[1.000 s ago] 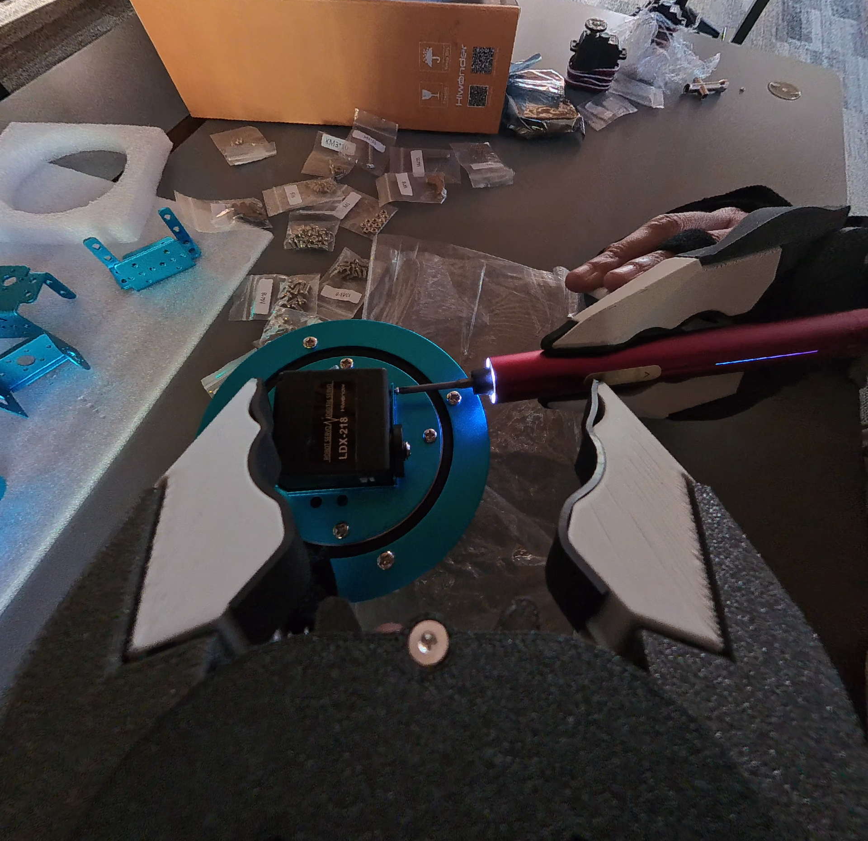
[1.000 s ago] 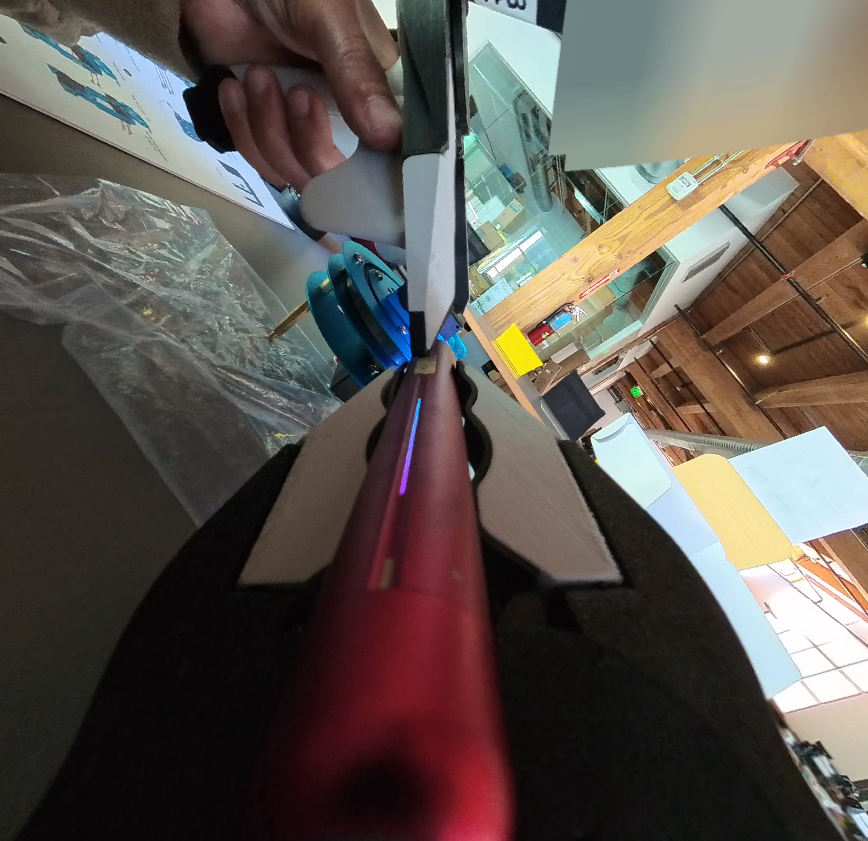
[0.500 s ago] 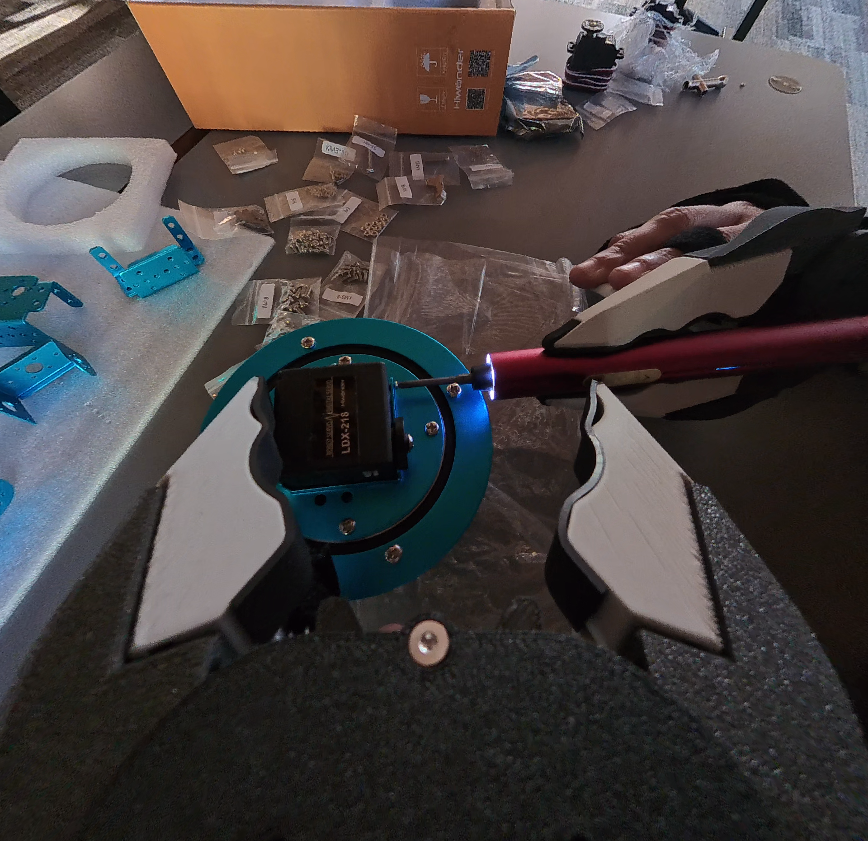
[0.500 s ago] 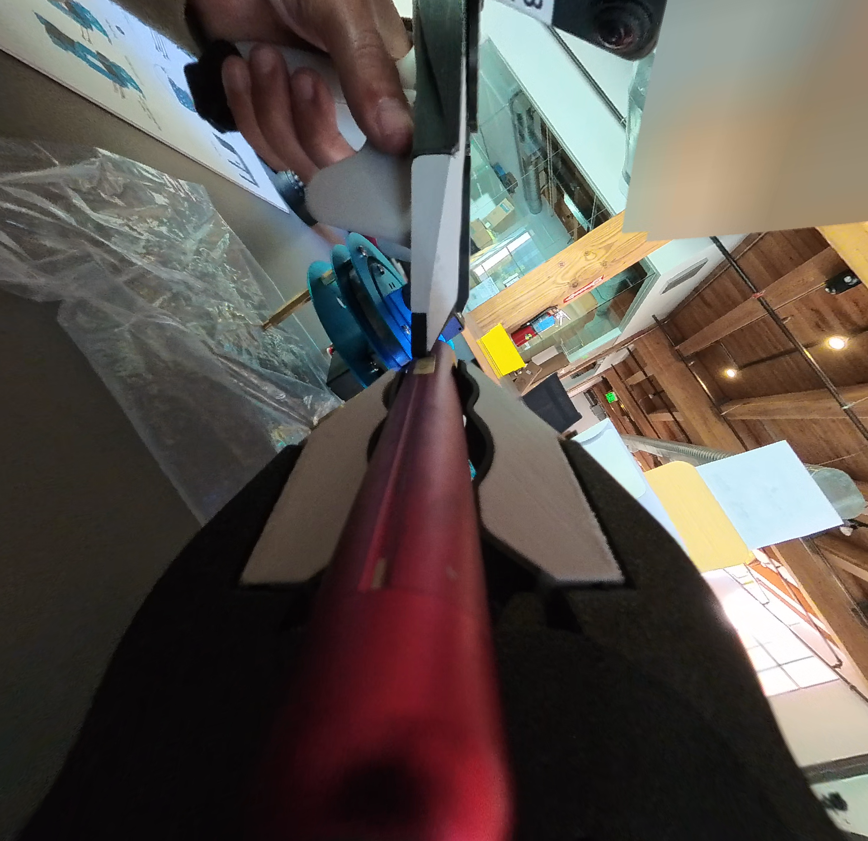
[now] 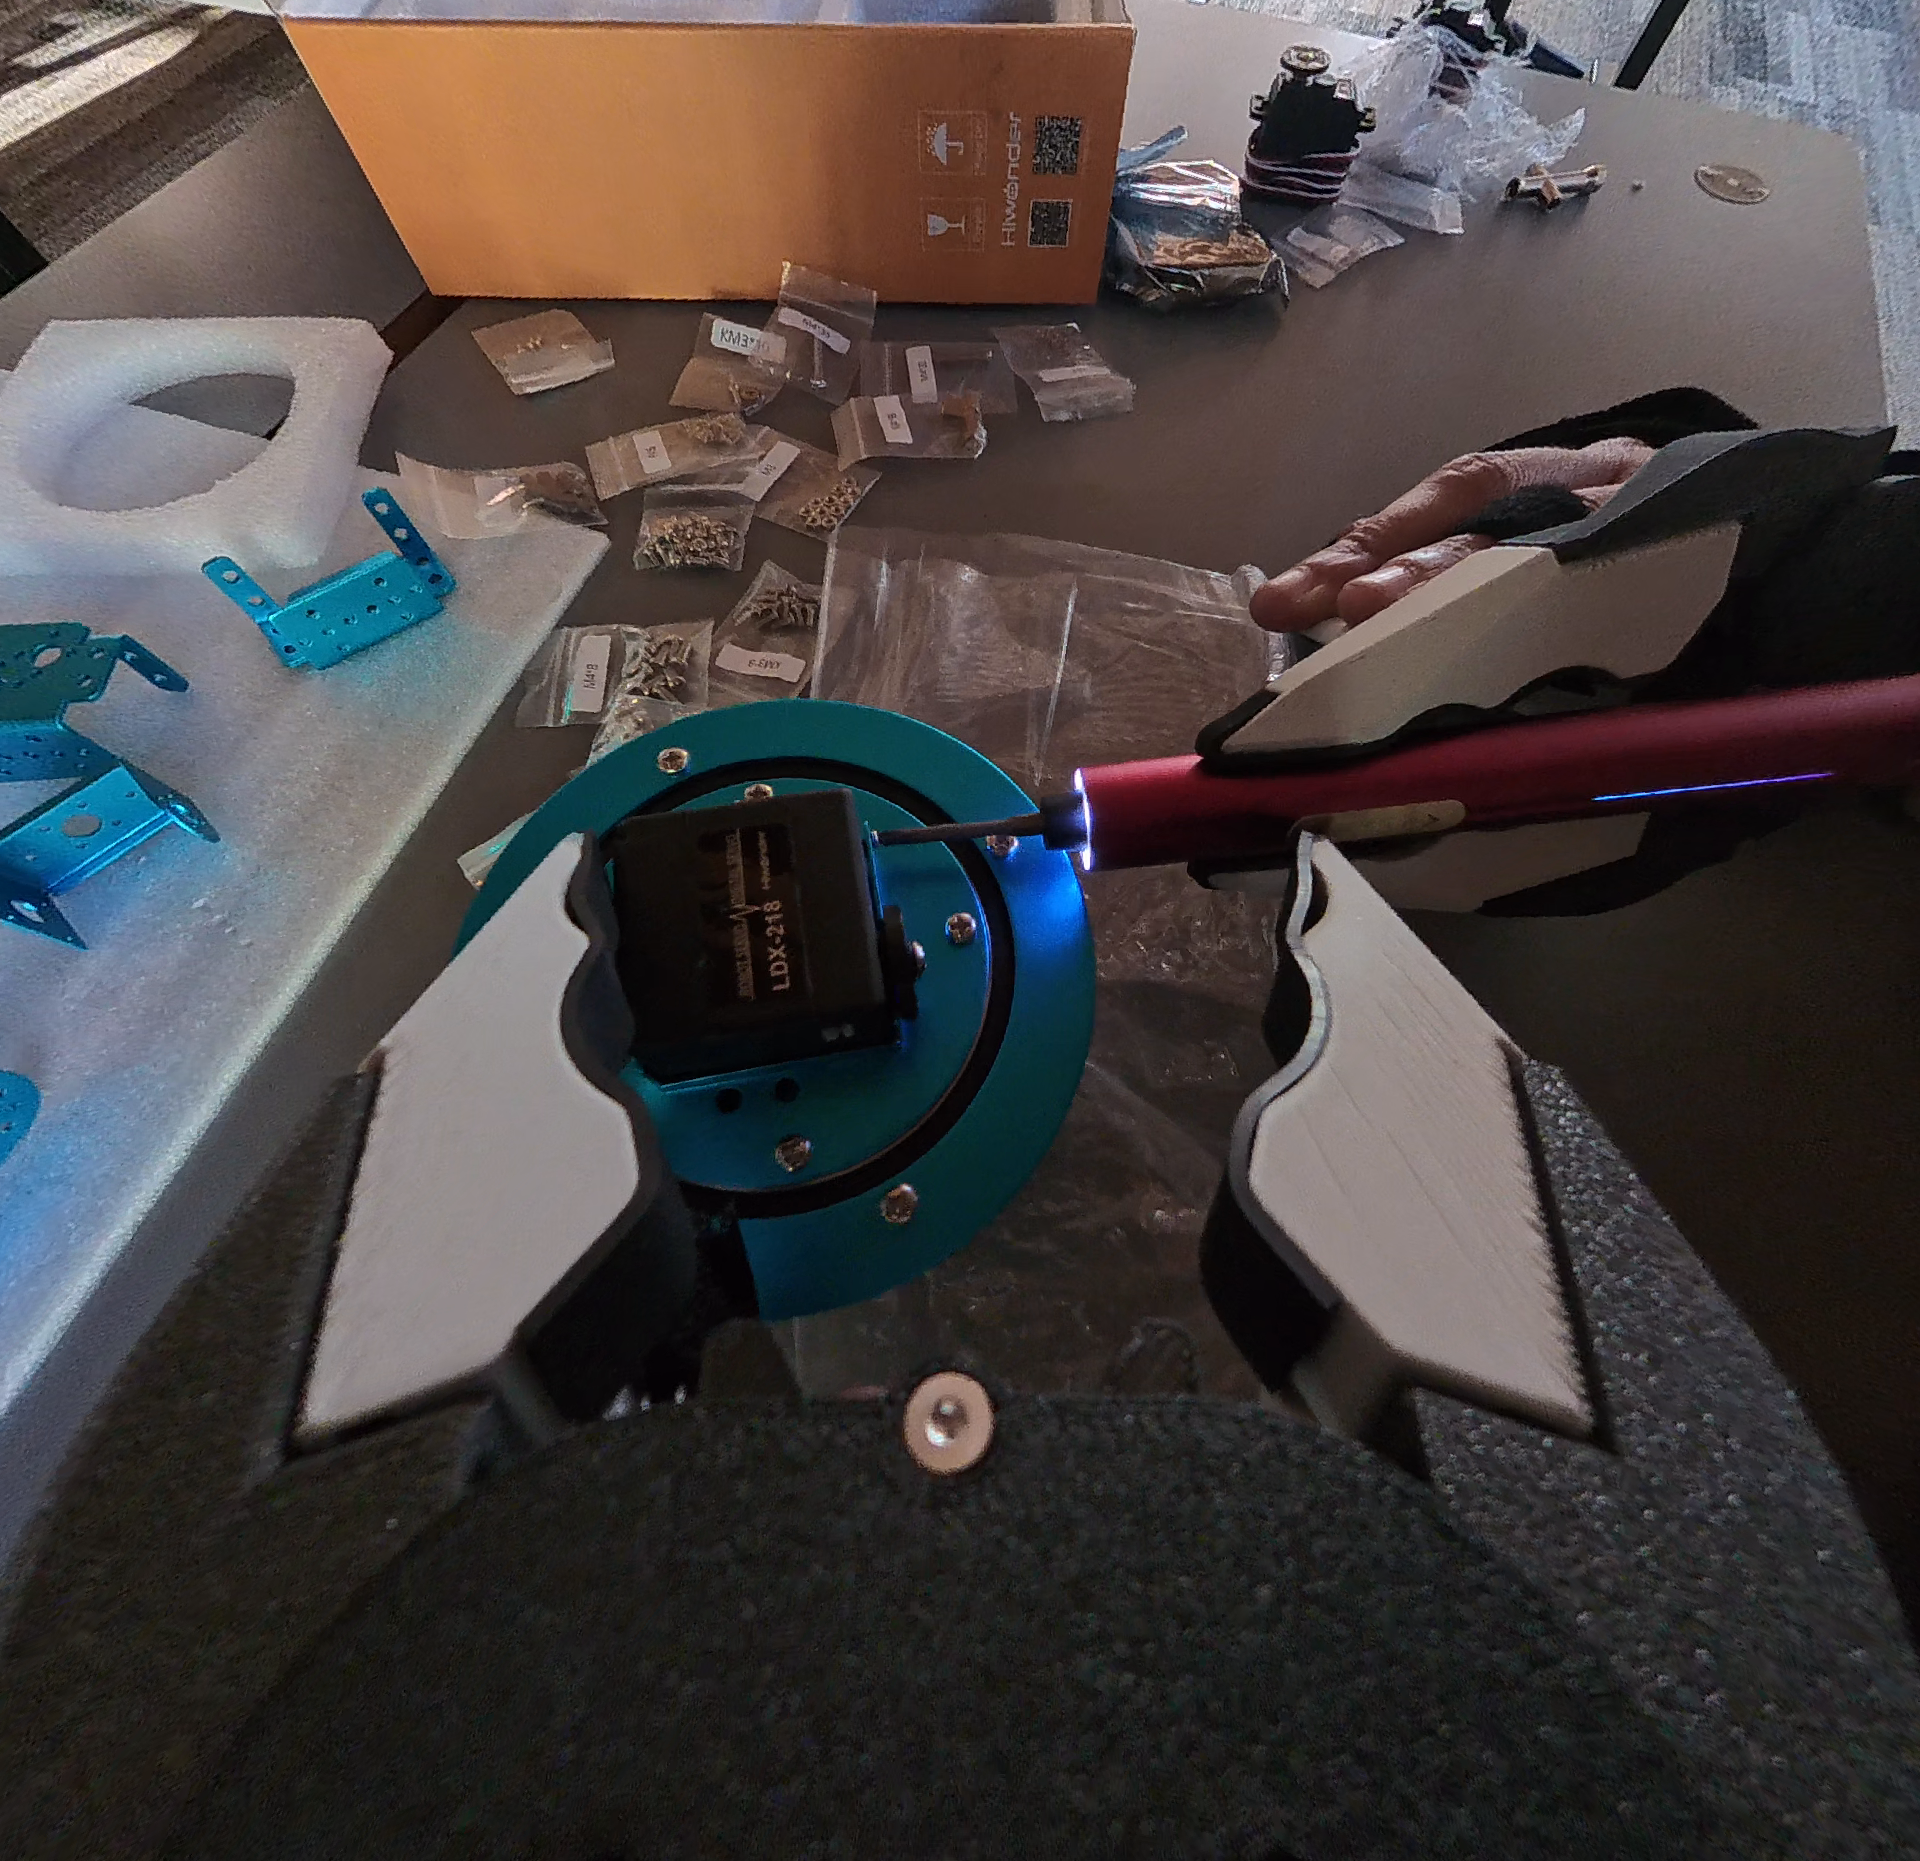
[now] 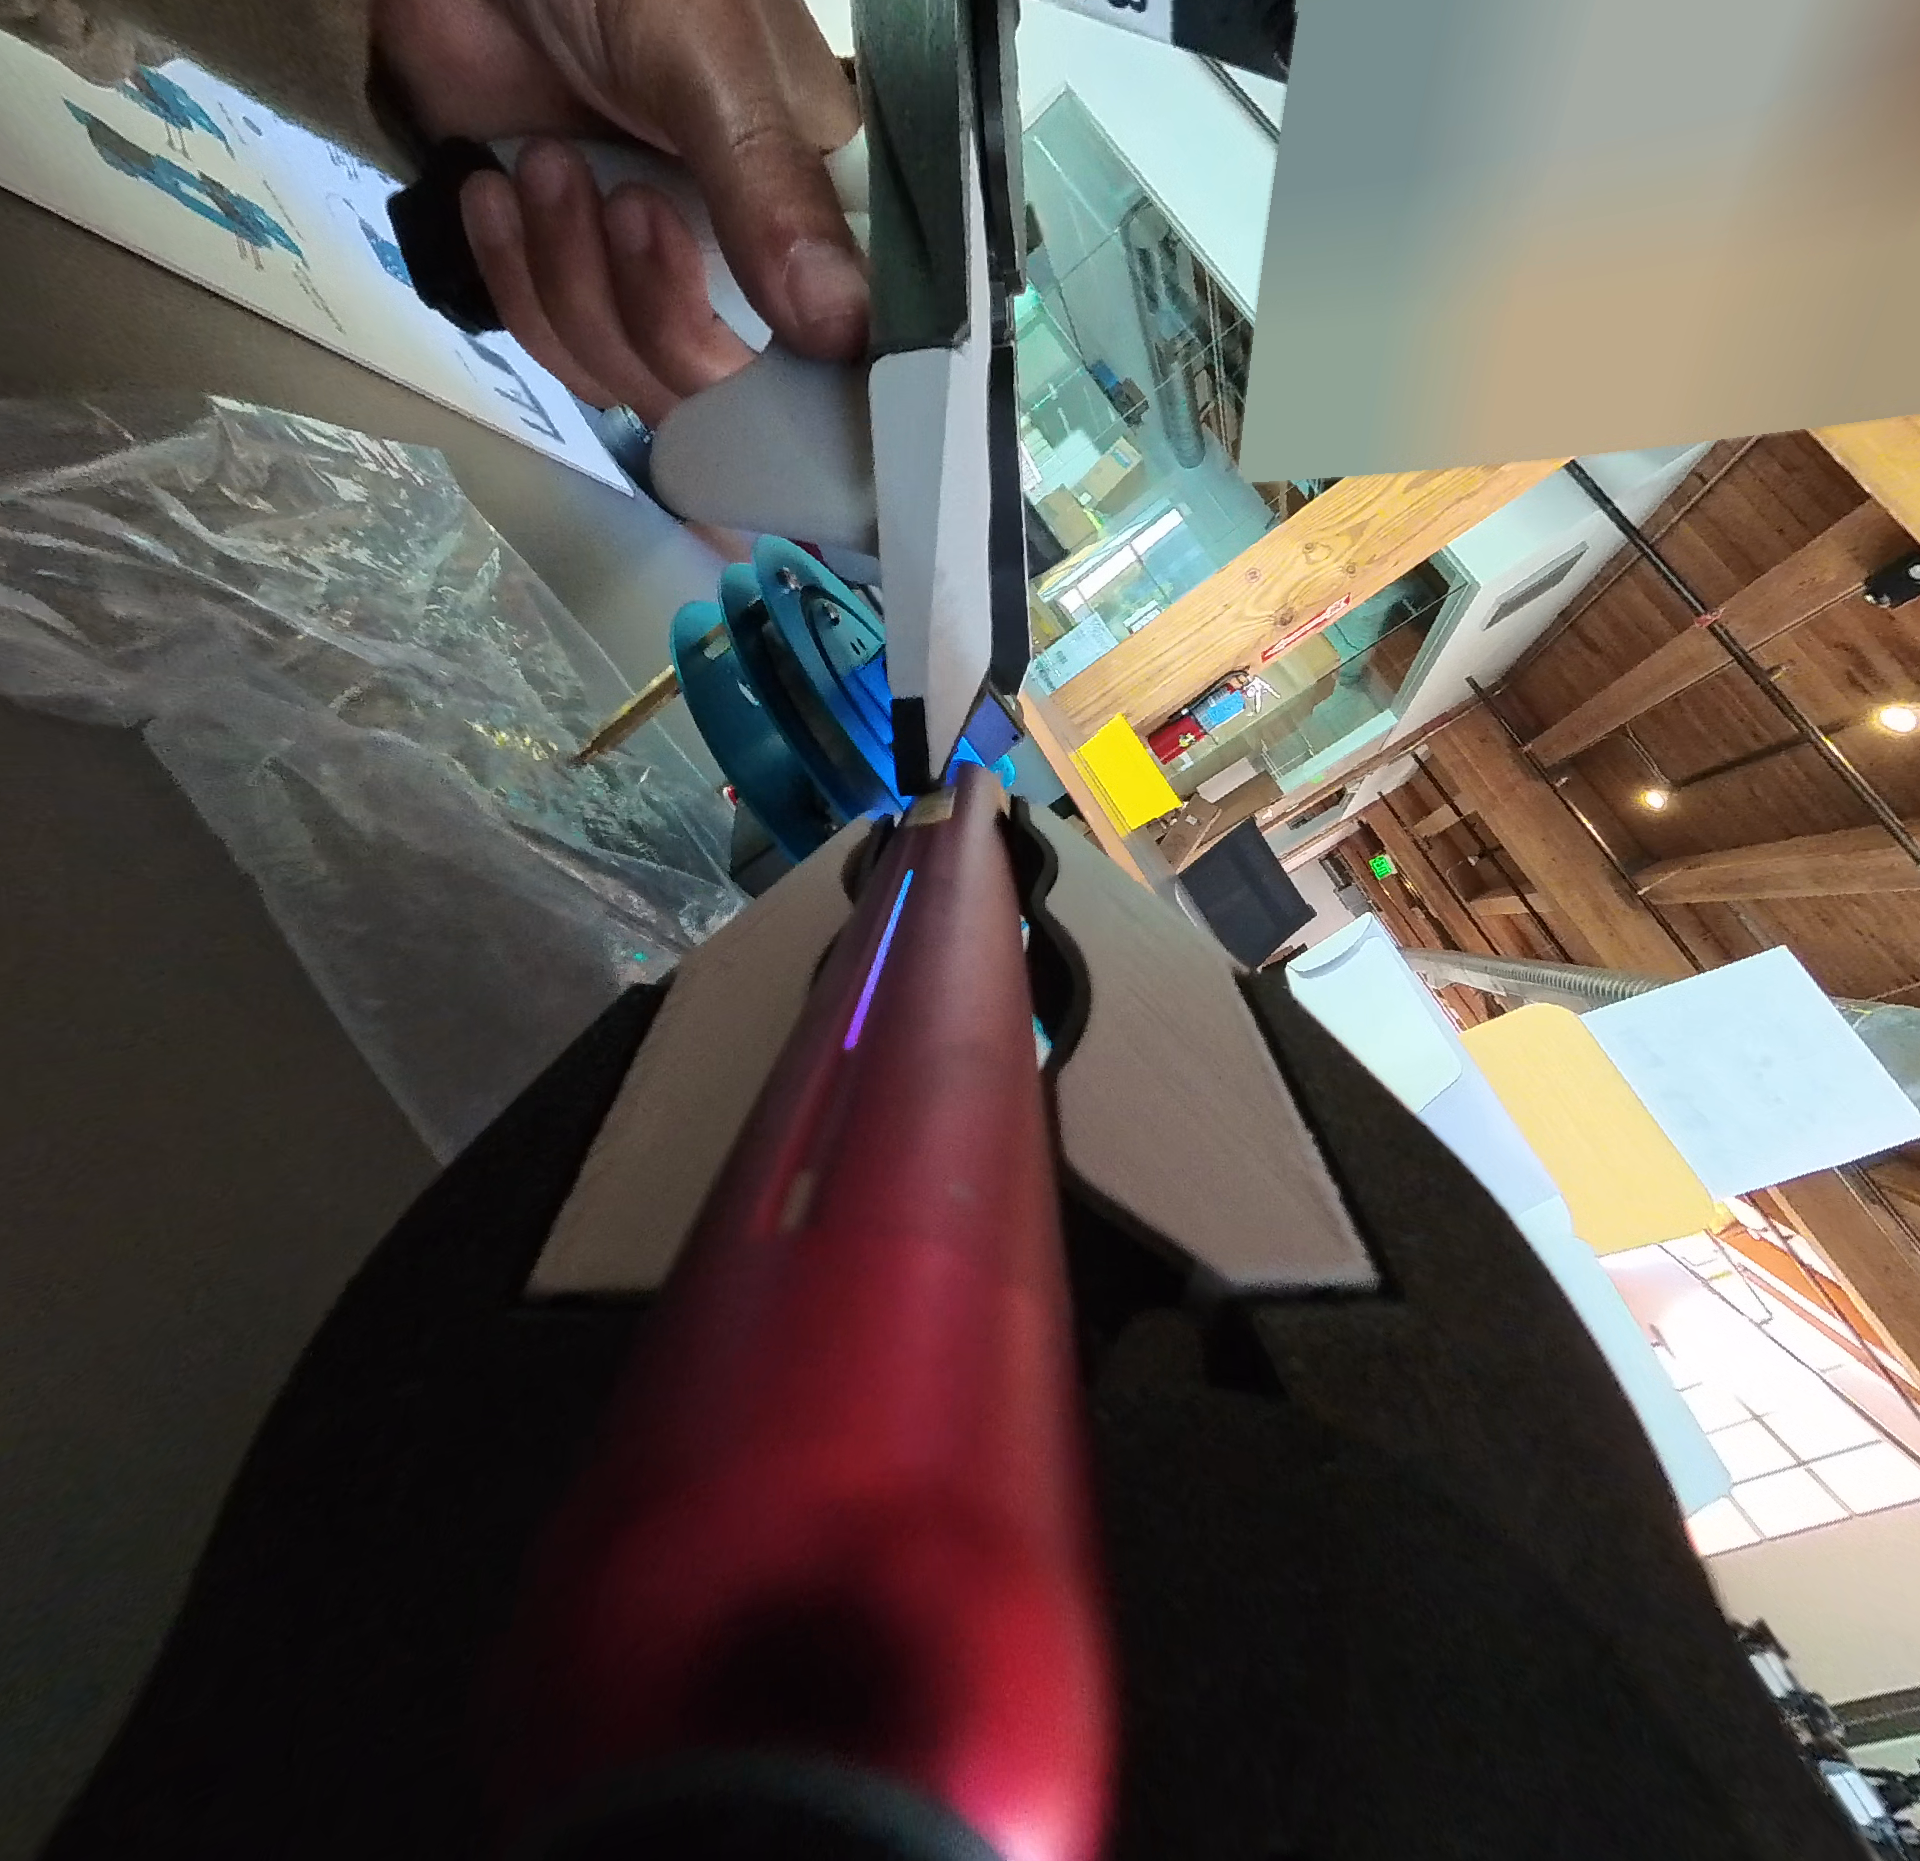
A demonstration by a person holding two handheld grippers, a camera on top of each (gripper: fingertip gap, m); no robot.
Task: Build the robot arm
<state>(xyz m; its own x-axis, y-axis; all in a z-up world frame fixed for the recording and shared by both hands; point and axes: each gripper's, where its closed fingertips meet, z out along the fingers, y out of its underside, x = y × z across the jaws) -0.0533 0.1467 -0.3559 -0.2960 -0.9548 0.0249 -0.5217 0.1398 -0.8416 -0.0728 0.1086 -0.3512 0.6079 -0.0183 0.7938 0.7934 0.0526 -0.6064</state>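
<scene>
A blue round metal disc [image 5: 1029, 1001] with a black servo [image 5: 753, 938] mounted on it lies between the fingers of my left gripper [image 5: 940, 855]. The jaws stand wide apart. The left finger [image 5: 488, 1105] lies against the servo's left side, and the right finger is clear of the disc. My right gripper [image 6: 940, 835] is shut on a red electric screwdriver [image 6: 894, 1188] with its tip light on. In the left wrist view the screwdriver [image 5: 1455, 783] comes in from the right. Its thin bit touches the servo's upper right corner. The right wrist view shows the disc [image 6: 769, 668] edge-on.
An open orange cardboard box [image 5: 707, 138] stands at the back. Several small bags of screws [image 5: 727, 523] and a clear plastic bag [image 5: 1039, 627] lie on the dark table. At the left, a white foam sheet [image 5: 156, 876] carries blue brackets [image 5: 332, 606]. Another servo [image 5: 1304, 118] stands at the back right.
The disc and servo have turned slightly clockwise in the left wrist view. The screwdriver's purple light strip, off half a second ago, is lit again. The bit stays at the servo's corner.
</scene>
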